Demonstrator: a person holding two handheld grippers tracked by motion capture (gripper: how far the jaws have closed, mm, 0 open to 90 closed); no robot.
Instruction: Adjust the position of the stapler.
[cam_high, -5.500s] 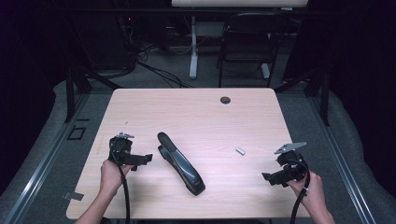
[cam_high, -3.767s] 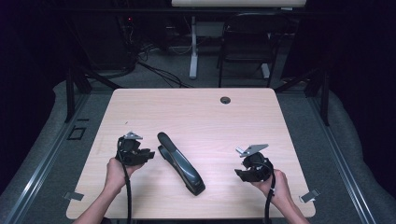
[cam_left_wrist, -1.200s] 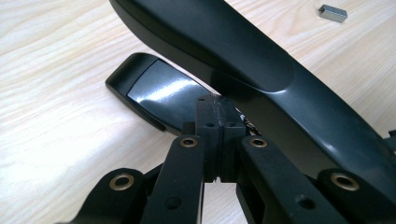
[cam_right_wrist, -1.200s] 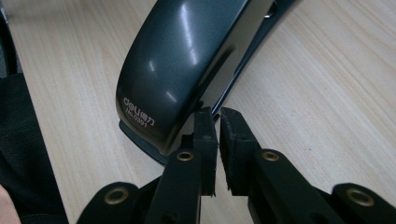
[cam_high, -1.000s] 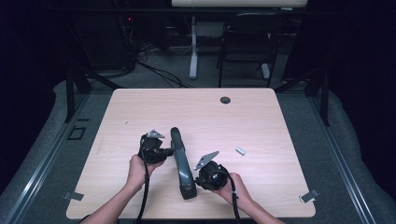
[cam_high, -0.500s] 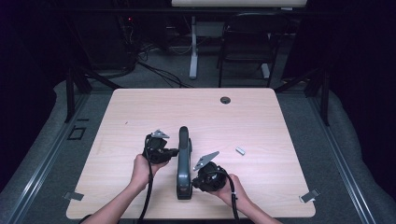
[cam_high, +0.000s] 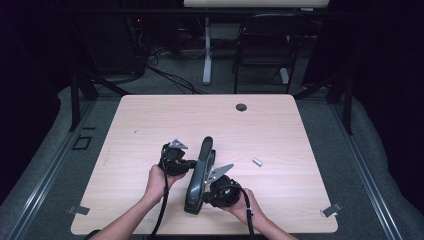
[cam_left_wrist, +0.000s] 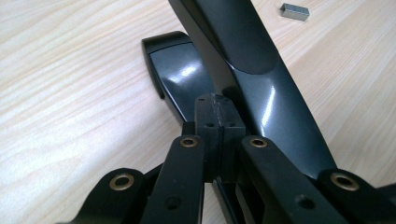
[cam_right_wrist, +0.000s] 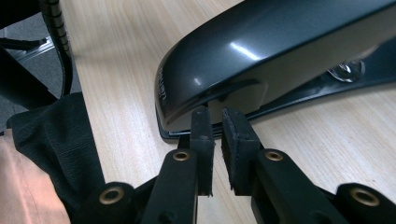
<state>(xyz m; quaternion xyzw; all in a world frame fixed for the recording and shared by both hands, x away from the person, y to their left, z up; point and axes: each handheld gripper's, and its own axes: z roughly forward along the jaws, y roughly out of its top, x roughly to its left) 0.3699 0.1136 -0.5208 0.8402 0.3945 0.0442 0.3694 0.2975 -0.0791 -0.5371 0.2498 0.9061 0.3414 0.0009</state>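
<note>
The black stapler (cam_high: 199, 175) lies mid-table between the closed left gripper (cam_left_wrist: 215, 119), pressed against its side, and the right gripper (cam_right_wrist: 217, 122), jaws narrowly parted at its near end

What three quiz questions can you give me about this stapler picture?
1. True or false: the stapler lies between the left gripper and the right gripper.
2. Which lies right of the stapler in the high view? A) small metal block B) cup C) pen
3. What is the table made of?

Key: 1 true. 2 A. 3 light wood.
</note>
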